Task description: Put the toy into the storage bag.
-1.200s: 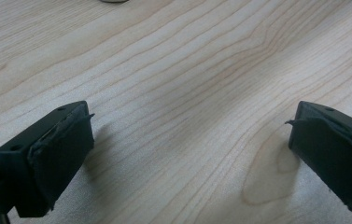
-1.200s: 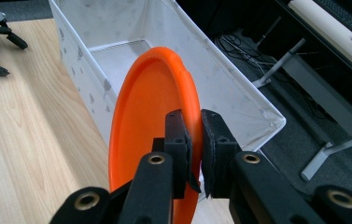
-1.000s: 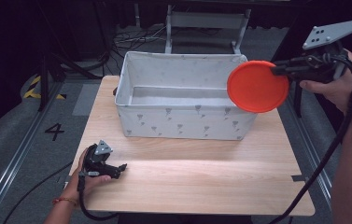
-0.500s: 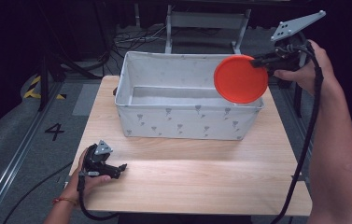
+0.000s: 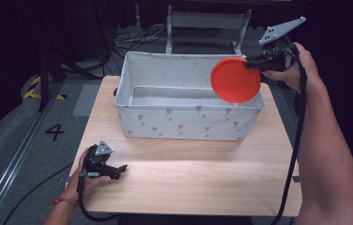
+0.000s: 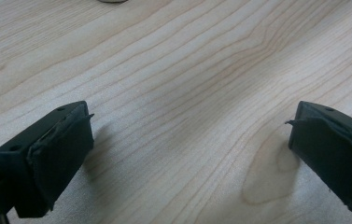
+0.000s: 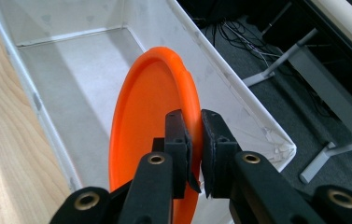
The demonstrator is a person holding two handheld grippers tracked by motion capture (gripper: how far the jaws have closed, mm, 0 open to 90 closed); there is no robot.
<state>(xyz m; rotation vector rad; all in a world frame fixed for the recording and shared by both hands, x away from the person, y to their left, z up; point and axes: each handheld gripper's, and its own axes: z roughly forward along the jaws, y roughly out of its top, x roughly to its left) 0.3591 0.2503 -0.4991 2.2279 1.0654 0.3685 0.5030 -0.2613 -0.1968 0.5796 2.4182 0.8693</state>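
Observation:
An orange plate (image 5: 235, 79) hangs on edge over the right end of the white fabric bin (image 5: 189, 123), held by its rim. My right gripper (image 5: 250, 64) is shut on that rim, coming in from the right. In the right gripper view the two black jaws pinch the orange plate (image 7: 150, 130) above the bin's bare floor (image 7: 66, 70). My left gripper (image 5: 120, 169) rests low on the wooden table (image 5: 197, 178) at the front left. Its fingers (image 6: 52, 154) stand wide apart with only wood between them.
The bin takes up the back half of the table. Dark floor, cables and a metal frame (image 5: 207, 21) lie beyond it. A taped number four (image 5: 55, 132) marks the floor at the left. The person's right forearm (image 5: 326, 154) runs along the table's right edge.
The right gripper has carried the orange plate leftward and down, from beyond the bin's right end to above its right part. The left gripper has stayed put.

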